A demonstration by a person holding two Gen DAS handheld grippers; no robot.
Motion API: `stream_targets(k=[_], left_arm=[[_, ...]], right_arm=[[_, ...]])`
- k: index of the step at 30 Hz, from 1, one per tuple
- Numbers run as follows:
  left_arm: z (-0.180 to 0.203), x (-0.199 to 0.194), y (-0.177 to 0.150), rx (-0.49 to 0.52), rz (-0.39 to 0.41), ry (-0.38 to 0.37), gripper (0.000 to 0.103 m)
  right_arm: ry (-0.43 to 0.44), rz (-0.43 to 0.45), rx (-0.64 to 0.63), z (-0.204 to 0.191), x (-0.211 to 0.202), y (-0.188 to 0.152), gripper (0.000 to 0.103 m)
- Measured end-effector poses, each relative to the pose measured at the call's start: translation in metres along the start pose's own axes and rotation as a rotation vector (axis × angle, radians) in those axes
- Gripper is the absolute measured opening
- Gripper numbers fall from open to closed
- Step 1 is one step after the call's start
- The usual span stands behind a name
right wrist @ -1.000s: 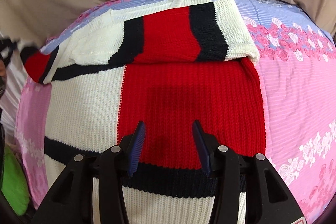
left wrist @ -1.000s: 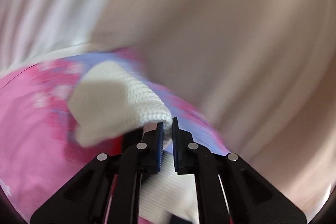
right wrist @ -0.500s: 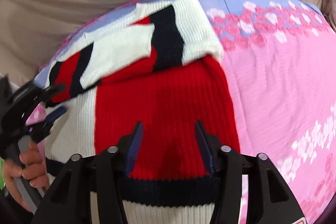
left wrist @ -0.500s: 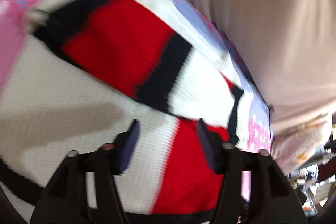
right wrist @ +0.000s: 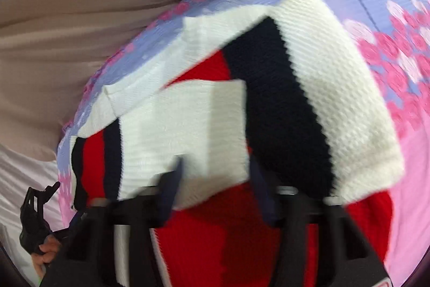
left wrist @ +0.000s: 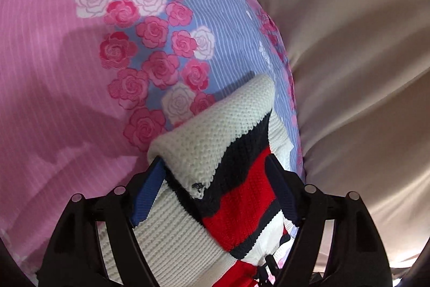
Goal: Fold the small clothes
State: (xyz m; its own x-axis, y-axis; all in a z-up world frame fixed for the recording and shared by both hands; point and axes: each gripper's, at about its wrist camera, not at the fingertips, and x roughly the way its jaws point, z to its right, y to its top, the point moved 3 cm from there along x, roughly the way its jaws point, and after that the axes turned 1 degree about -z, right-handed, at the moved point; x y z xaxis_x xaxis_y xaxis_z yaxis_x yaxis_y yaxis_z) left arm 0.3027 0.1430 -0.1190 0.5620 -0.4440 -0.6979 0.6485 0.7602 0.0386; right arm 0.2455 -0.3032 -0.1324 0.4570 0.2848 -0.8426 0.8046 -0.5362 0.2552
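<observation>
Left hand-held gripper (left wrist: 215, 171): jaws spread wide, a bunched fold of the knitted sweater (left wrist: 228, 152) lying between the blue-padded fingers (left wrist: 150, 190) without being pinched; the cream, navy and red bands of the knit fill the gap and rise to a cream corner ahead of the fingertips; right hand-held gripper (right wrist: 215, 179): jaws likewise apart, poised over the sweater (right wrist: 295, 88), view blurred, so contact with the cloth cannot be told; sweater: spread on a bed sheet (left wrist: 67, 58) of pink and lilac stripes printed with roses, its red body panel nearest the right-wrist camera, a striped sleeve folded across the upper part, the cream cuff end lying on the red panel between the right fingers; beige fabric (left wrist: 349, 45): bordering the sheet on the far side; lower left of the right-wrist view: the left device (right wrist: 35, 219) with the person's hand (right wrist: 45, 254) on its handle.
</observation>
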Motion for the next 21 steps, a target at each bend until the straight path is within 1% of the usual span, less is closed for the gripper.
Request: stream_targets(k=[1, 2, 3, 4, 5, 6, 7, 8, 9, 10, 11, 12, 13, 15, 16, 17, 19, 20, 21], left_arm=[[0.004, 0.002, -0.001, -0.003, -0.001, -0.007, 0.059], [0.003, 0.0, -0.002, -0.004, -0.004, -0.026, 0.051], [0.005, 0.0, -0.003, -0.005, -0.005, -0.036, 0.035], [0.007, -0.002, -0.006, 0.0, 0.002, -0.036, 0.021], [0.006, -0.004, -0.007, 0.009, 0.009, -0.031, 0.017], [0.007, -0.003, -0.008, 0.023, 0.017, -0.009, 0.017], [0.0, -0.003, -0.007, 0.034, 0.014, 0.008, 0.015], [-0.003, 0.002, -0.008, 0.041, 0.004, 0.025, 0.014], [-0.007, 0.007, -0.01, 0.04, -0.009, 0.05, 0.012], [-0.013, 0.014, -0.014, 0.031, -0.022, 0.075, 0.011], [-0.016, 0.019, -0.019, 0.031, -0.032, 0.085, 0.011], [-0.016, 0.023, -0.025, 0.042, -0.032, 0.092, 0.01], [-0.012, 0.023, -0.029, 0.081, -0.012, 0.111, 0.01], [-0.003, 0.024, -0.035, 0.159, 0.01, 0.157, 0.01], [-0.001, 0.026, -0.036, 0.175, 0.012, 0.167, 0.012], [0.001, 0.027, -0.036, 0.184, 0.01, 0.172, 0.012], [0.008, 0.021, -0.039, 0.19, -0.002, 0.166, 0.015], [0.011, 0.013, -0.041, 0.207, 0.001, 0.154, 0.016], [0.021, 0.001, -0.045, 0.25, 0.012, 0.135, 0.019]], right_arm=[[0.028, 0.002, -0.022, -0.009, -0.002, 0.004, 0.01], [0.055, 0.057, -0.04, -0.018, -0.015, 0.008, 0.01], [0.075, 0.11, -0.065, -0.027, -0.031, 0.014, 0.009], [0.084, 0.157, -0.085, -0.032, -0.046, 0.019, 0.009], [0.09, 0.209, -0.102, -0.037, -0.064, 0.023, 0.009], [0.084, 0.263, -0.114, -0.037, -0.082, 0.028, 0.009], [0.067, 0.289, -0.113, -0.032, -0.089, 0.032, 0.009], [0.021, 0.286, -0.097, -0.023, -0.088, 0.035, 0.009], [-0.02, 0.257, -0.087, -0.01, -0.079, 0.035, 0.009], [-0.086, 0.201, -0.072, 0.007, -0.059, 0.033, 0.009], [-0.142, 0.126, -0.056, 0.024, -0.035, 0.029, 0.009], [-0.169, 0.049, -0.035, 0.04, -0.013, 0.02, 0.009], [-0.145, 0.078, -0.036, 0.041, -0.014, 0.016, 0.009], [-0.118, 0.095, -0.043, 0.034, -0.021, 0.016, 0.012], [-0.097, 0.101, -0.04, 0.031, -0.026, 0.018, 0.014], [-0.103, 0.108, -0.042, 0.029, -0.029, 0.019, 0.02], [-0.137, 0.145, -0.043, 0.032, -0.047, 0.019, 0.021], [-0.142, 0.163, -0.042, 0.032, -0.054, 0.016, 0.024], [-0.146, 0.174, -0.041, 0.033, -0.059, 0.014, 0.035]])
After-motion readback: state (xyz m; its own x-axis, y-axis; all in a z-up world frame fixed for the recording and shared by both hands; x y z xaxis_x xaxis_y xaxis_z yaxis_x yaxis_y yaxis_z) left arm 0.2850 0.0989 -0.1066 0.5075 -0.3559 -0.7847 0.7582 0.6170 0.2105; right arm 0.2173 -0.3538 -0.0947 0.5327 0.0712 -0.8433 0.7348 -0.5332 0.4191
